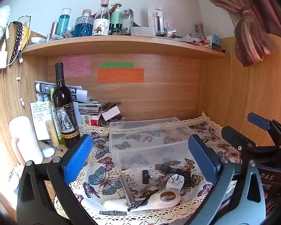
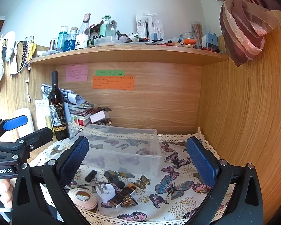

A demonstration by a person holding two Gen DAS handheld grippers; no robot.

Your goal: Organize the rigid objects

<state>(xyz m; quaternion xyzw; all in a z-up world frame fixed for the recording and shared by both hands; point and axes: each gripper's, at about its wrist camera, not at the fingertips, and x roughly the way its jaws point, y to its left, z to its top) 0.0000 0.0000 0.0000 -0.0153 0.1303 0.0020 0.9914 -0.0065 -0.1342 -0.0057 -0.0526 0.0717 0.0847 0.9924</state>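
A clear plastic box (image 1: 148, 140) (image 2: 121, 146) stands empty on the butterfly cloth. In front of it lie small rigid items: a metal tube (image 1: 127, 190), a white plug adapter (image 1: 175, 182) (image 2: 105, 190), a white handled tool with a ring (image 1: 166, 196) (image 2: 83, 196), a black key fob (image 1: 145, 176) (image 2: 90, 175), a black pen-like piece (image 1: 170, 169) (image 2: 114, 179) and a dark lighter (image 1: 187, 180) (image 2: 124, 194). My left gripper (image 1: 140, 161) is open above them. My right gripper (image 2: 138, 165) is open, to the right of the pile.
A wine bottle (image 1: 64, 108) (image 2: 57, 108), papers, books and a white roll (image 1: 25, 140) crowd the left back. A shelf (image 1: 121, 45) with bottles runs overhead. Wooden walls close the back and right (image 2: 243, 112). A curtain (image 2: 243, 24) hangs at upper right.
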